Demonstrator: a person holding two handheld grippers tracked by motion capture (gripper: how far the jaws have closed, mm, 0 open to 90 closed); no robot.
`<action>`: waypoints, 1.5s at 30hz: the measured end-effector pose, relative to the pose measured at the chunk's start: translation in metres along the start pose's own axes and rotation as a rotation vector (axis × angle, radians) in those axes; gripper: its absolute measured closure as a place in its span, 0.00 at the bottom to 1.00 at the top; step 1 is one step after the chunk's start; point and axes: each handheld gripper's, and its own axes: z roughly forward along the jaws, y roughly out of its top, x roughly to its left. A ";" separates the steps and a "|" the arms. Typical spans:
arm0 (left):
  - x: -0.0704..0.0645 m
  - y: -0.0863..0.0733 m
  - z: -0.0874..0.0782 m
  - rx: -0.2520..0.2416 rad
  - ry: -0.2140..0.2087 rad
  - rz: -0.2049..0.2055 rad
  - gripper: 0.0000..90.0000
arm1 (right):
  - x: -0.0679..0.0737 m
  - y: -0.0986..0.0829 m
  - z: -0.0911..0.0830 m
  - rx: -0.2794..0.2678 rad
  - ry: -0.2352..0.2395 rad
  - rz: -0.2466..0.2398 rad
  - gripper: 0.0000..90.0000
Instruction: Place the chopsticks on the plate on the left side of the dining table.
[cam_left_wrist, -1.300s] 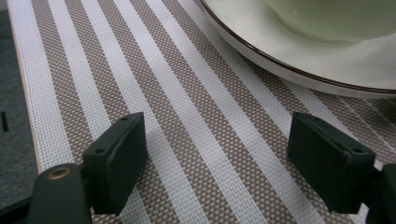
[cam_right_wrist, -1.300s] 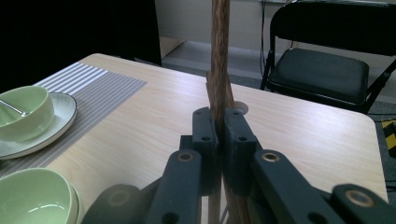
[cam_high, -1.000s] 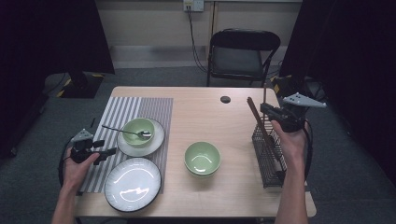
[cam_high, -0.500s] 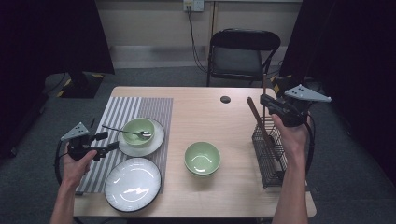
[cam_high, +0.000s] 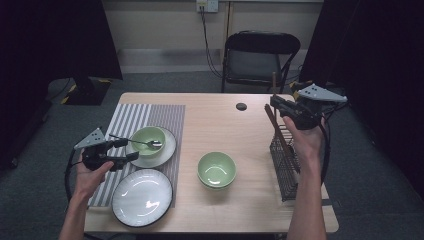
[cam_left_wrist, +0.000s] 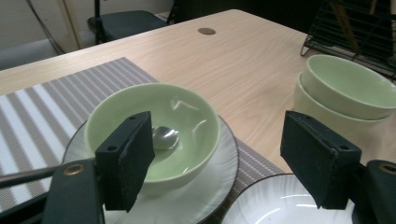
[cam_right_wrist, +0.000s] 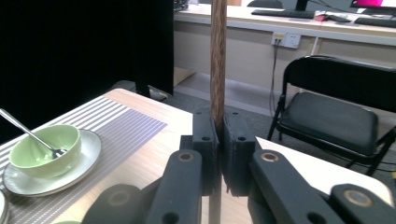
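Right gripper (cam_right_wrist: 217, 140) clamped on a wooden stick (cam_right_wrist: 217, 56).
My left gripper (cam_left_wrist: 217, 158) gapes wide, empty, just before the green bowl (cam_left_wrist: 154, 126).

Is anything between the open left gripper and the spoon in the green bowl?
Nothing visible blocks it. The left gripper is open just short of the green bowl, and the spoon lies inside with its handle sticking out past the left jaw. The bowl's rim is the only edge nearby.

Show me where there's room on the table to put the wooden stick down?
Bare wood lies between the striped placemat and the wire rack, behind the stacked green bowls, around the small dark disc. The mat is crowded: a bowl with a spoon on its plate and a white plate.
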 end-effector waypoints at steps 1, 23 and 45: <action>-0.001 0.001 0.001 0.005 -0.009 0.005 0.28 | 0.001 -0.001 0.002 0.000 0.010 0.006 0.95; -0.029 0.026 0.031 0.000 -0.079 0.047 0.32 | 0.044 0.002 0.036 -0.013 0.164 0.009 0.95; -0.066 0.031 0.028 0.029 -0.111 0.165 0.33 | 0.099 0.003 0.068 0.007 0.283 -0.012 0.95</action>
